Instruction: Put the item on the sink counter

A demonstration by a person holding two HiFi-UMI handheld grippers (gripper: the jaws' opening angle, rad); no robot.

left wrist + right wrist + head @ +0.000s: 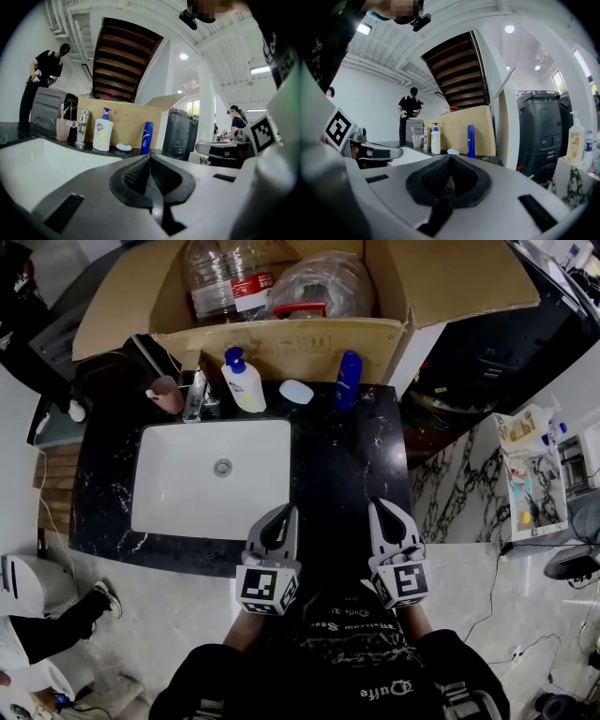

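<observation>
Open cardboard box stands just behind the tabletop. Inside it, a clear bottle with a red label lies beside crumpled clear plastic. Dark bin to the right of the box. Marble-patterned stand further right, with small bottles on top. Wooden stair underside overhead, behind the box. Person in black stands far left by a grey appliance. White rounded unit on the floor, lower left, with a shoe near it.
</observation>
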